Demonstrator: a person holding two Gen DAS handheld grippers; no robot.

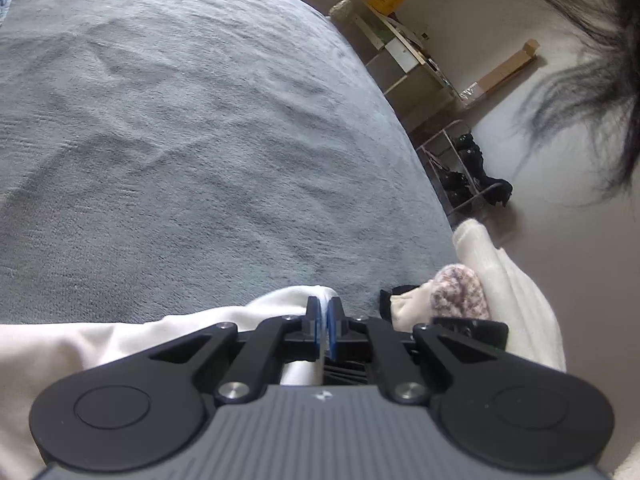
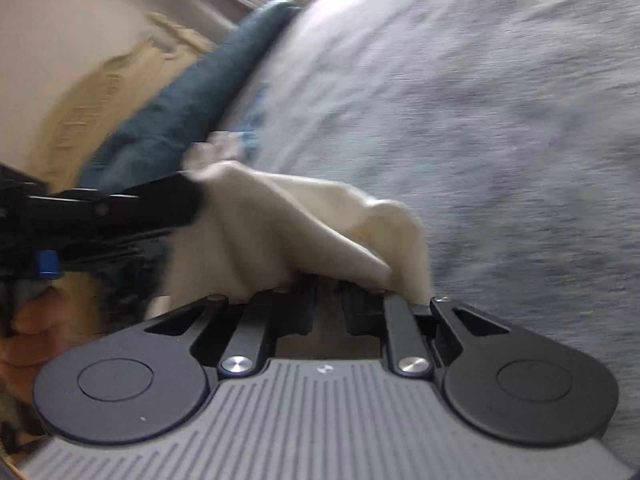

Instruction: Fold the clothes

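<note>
I am looking along the left claw (image 1: 323, 312), and its blue pads (image 1: 316, 316) are pressing together on a thin edge of the cream garment (image 1: 120, 340), which is showing as a pale sliver between them. That garment is spreading out to the left below the claw, lying against the near edge of the grey blanket (image 1: 200, 140) that is covering the bed. To the right of the claw a speckled knit piece (image 1: 460, 288) is sitting beside a white ribbed sleeve (image 1: 500, 280), and strands of dark hair (image 1: 600, 60) are hanging in at the upper right.

In the right wrist view, which is blurring, the right claw (image 2: 326, 280) is pinching a bunched fold of the same cream garment (image 2: 280, 220); its tips are buried under the cloth, so I am not seeing the pads themselves. The cloth is stretching up and to the left from it toward the other claw (image 2: 188, 200), which is gripping its far corner. A hand (image 2: 32, 332) is holding that tool at the left edge. Beyond them a dark teal cloth (image 2: 180, 112) and a tan fabric (image 2: 100, 92) are lying along the bed's edge.
</note>
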